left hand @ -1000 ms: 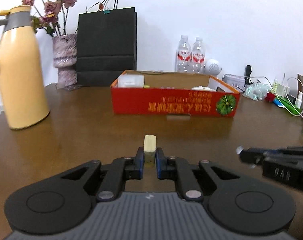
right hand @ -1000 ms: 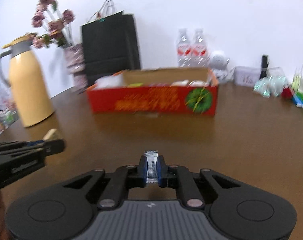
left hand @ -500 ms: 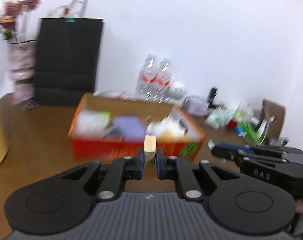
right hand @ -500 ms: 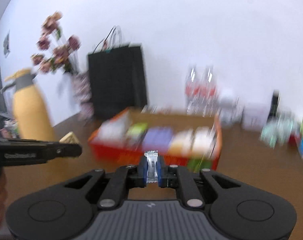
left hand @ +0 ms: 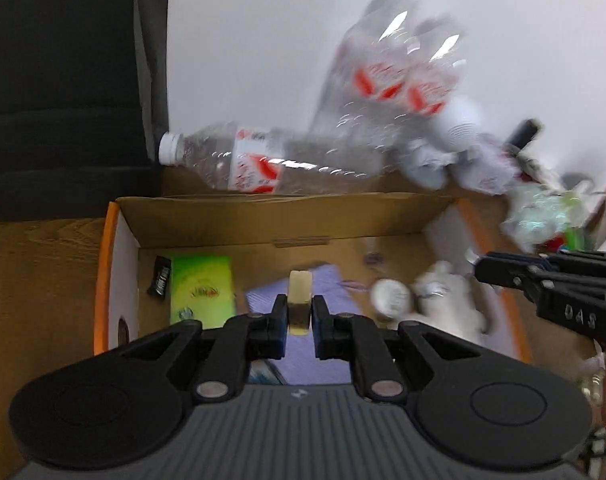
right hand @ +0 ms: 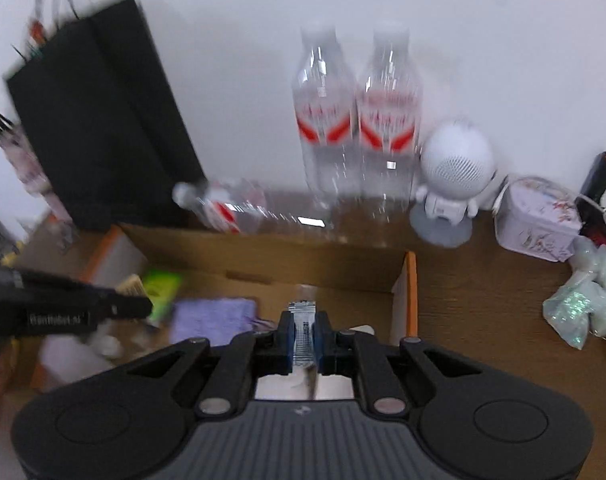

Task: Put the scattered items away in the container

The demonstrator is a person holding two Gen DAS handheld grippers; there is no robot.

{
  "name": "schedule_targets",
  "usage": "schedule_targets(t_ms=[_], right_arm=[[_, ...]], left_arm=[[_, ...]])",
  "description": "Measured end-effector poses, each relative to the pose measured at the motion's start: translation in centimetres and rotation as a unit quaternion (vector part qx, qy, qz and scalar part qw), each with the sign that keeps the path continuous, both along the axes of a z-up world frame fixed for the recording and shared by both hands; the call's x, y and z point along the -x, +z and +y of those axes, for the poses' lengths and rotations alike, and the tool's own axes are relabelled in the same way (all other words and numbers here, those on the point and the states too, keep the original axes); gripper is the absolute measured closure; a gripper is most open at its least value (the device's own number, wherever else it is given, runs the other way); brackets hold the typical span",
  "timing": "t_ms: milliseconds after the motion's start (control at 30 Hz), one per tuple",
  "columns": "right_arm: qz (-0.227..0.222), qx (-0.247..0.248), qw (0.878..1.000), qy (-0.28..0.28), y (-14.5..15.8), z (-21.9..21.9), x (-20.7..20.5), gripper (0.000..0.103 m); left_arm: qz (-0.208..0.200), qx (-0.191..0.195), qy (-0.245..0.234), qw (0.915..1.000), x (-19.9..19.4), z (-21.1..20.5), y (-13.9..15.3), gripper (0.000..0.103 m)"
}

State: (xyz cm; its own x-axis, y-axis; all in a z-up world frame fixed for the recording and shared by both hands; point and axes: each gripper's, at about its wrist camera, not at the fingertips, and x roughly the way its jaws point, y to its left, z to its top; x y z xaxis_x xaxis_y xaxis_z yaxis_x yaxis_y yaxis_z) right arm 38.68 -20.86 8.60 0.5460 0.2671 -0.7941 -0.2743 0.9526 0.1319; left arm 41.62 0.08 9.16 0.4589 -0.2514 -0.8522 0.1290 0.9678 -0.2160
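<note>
One wooden bench [right hand: 483, 276] carried one cardboard box [left hand: 263, 216] with orange outer walls. Behind it stood one black paper bag [right hand: 99, 120] and three clear plastic bottles: two upright [right hand: 359, 120], one lying [left hand: 263, 160]. Inside the box lay a green packet [left hand: 201, 284] and a purple cloth [right hand: 213, 316]. Above the box, the left gripper [left hand: 299, 316] pinched a small pale block [left hand: 299, 288] in its jaws, and the right gripper [right hand: 303, 336] pinched a thin silver sachet [right hand: 302, 320].
</note>
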Motion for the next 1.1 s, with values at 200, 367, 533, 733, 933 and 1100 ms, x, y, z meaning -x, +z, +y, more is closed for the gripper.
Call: schedule_targets(t_ms=[200,367,533,733,933,1100], right_arm=[[0.051,0.034,0.998,-0.007,-3.4,1.0,-3.7,0.076],[0.065,0.038,0.997,-0.016,-2.7,0.9,-2.8,0.048],[0.072,0.04,0.996,-0.016,0.6,0.7,-0.4,0.033],[0.087,0.027,0.996,0.004,3.8,0.9,3.7,0.023],[0.093,0.02,0.995,0.007,5.4,0.5,8.2,0.016],[0.119,-0.006,0.993,-0.001,4.7,0.4,11.5,0.015]], left_arm=[[0.011,0.006,0.058,0.9982,-2.4,1.4,-1.9,0.025],[0.017,-0.009,0.054,0.9984,-1.0,1.5,0.5,0.002],[0.049,-0.047,0.044,0.9968,1.4,0.9,3.4,0.0],[0.034,-0.098,0.031,0.9941,6.4,-0.2,7.1,0.0],[0.03,-0.126,0.041,0.9907,11.6,-0.5,9.2,0.0],[0.037,-0.139,0.035,0.989,15.3,-1.2,9.2,0.0]])
